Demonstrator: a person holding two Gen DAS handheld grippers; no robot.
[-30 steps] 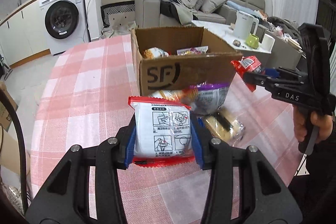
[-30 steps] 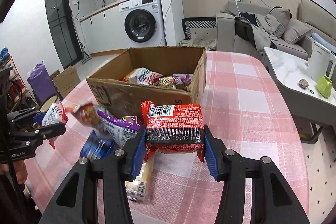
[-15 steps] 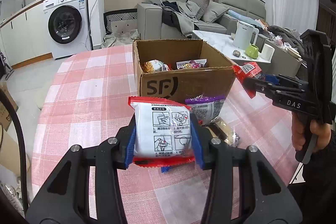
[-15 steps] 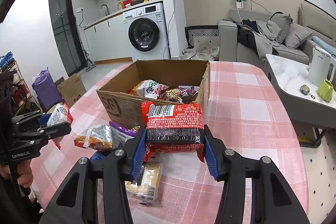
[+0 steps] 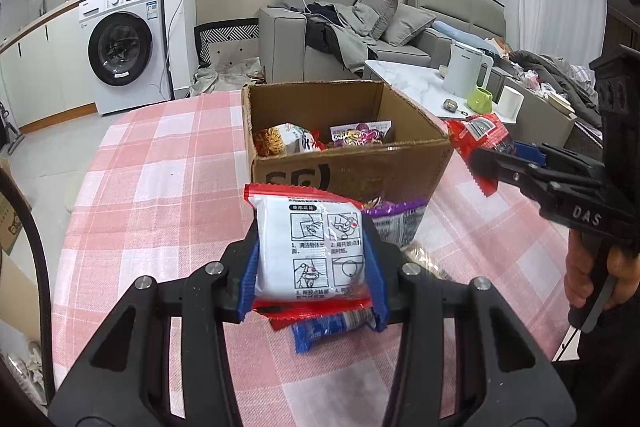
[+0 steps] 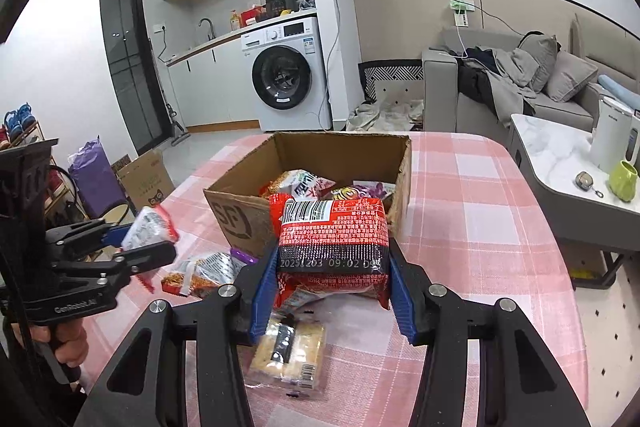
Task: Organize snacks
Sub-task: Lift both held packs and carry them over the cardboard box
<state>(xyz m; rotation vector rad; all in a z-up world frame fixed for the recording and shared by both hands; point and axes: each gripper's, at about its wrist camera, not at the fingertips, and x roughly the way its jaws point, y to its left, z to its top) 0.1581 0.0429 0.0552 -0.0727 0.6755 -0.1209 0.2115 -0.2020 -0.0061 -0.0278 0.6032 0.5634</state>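
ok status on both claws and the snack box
Left claw shut on white packet. Right claw shut on red packet. Cardboard box open ahead, partly filled. Nothing blocking.

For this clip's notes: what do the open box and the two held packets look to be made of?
Box: brown corrugated cardboard by the look, matte, with raw, rough-cut edges and a printed logo. White packet in the left claw: probably thin plastic film, glossy, with crimped red end seals. Red packet in the right claw: likely the same kind of film, shiny and wrinkled.
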